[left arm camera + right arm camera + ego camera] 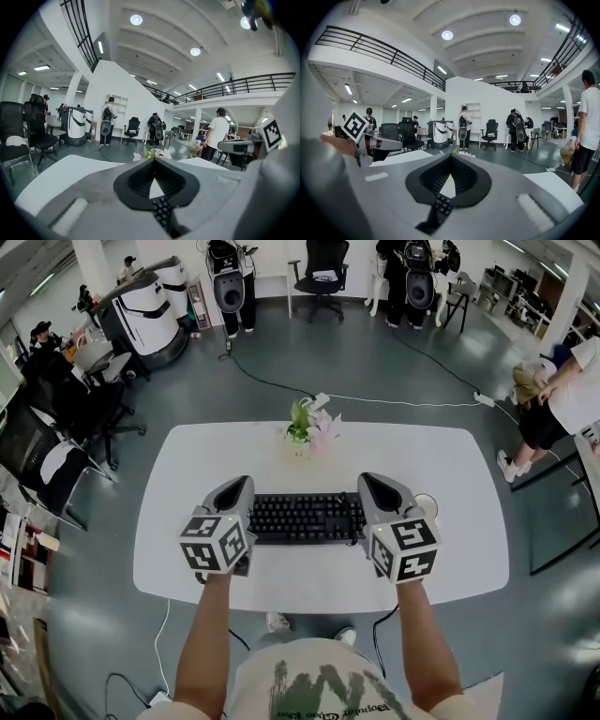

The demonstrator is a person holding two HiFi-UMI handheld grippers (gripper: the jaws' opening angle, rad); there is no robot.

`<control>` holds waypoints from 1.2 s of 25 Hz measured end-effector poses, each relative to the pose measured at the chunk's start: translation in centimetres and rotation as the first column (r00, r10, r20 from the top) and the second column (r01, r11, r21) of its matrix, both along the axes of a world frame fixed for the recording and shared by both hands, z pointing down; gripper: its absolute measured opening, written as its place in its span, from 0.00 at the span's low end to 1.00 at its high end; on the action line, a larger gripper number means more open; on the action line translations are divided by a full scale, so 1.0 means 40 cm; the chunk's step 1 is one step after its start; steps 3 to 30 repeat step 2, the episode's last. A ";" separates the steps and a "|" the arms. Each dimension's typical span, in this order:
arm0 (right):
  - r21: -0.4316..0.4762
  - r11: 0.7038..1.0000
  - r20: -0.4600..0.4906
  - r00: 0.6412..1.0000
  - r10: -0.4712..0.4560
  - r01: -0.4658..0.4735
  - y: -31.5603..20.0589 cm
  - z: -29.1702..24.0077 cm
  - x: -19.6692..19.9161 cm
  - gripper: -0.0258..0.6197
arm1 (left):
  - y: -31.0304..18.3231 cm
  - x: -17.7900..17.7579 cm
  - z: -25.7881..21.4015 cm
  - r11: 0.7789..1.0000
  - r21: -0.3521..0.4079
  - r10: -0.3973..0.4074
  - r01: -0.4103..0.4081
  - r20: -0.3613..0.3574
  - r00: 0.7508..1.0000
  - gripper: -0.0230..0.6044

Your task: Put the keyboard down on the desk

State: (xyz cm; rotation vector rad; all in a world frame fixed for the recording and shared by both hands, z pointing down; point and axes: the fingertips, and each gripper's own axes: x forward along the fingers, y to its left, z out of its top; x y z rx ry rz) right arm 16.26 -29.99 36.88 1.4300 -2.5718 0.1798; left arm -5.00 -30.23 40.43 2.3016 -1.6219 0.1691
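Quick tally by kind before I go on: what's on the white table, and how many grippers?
Black keyboard: 1
Pot of flowers: 1
Grippers: 2 (left gripper, right gripper)
Small white item beside the right gripper, mostly hidden: 1
Total: 5

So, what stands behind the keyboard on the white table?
Flowers stand behind the keyboard, apart from it. The right gripper partly covers a white round thing at the right end.
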 end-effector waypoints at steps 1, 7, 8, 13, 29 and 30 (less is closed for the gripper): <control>-0.001 1.000 0.000 1.000 0.000 0.000 -0.001 0.001 0.000 0.04 | -0.001 0.001 0.002 1.000 -0.001 0.001 -0.001 -0.001 1.000 0.04; -0.001 1.000 0.001 1.000 0.000 0.000 -0.002 0.001 0.001 0.04 | -0.002 0.002 0.004 1.000 -0.003 0.001 -0.001 -0.001 1.000 0.04; -0.001 1.000 0.001 1.000 0.000 0.000 -0.002 0.001 0.001 0.04 | -0.002 0.002 0.004 1.000 -0.003 0.001 -0.001 -0.001 1.000 0.04; -0.001 1.000 0.001 1.000 0.000 0.000 -0.002 0.001 0.001 0.04 | -0.002 0.002 0.004 1.000 -0.003 0.001 -0.001 -0.001 1.000 0.04; -0.001 1.000 0.001 1.000 0.000 0.000 -0.002 0.001 0.001 0.04 | -0.002 0.002 0.004 1.000 -0.003 0.001 -0.001 -0.001 1.000 0.04; -0.001 1.000 0.001 1.000 0.000 0.000 -0.002 0.001 0.001 0.04 | -0.002 0.002 0.004 1.000 -0.003 0.001 -0.001 -0.001 1.000 0.04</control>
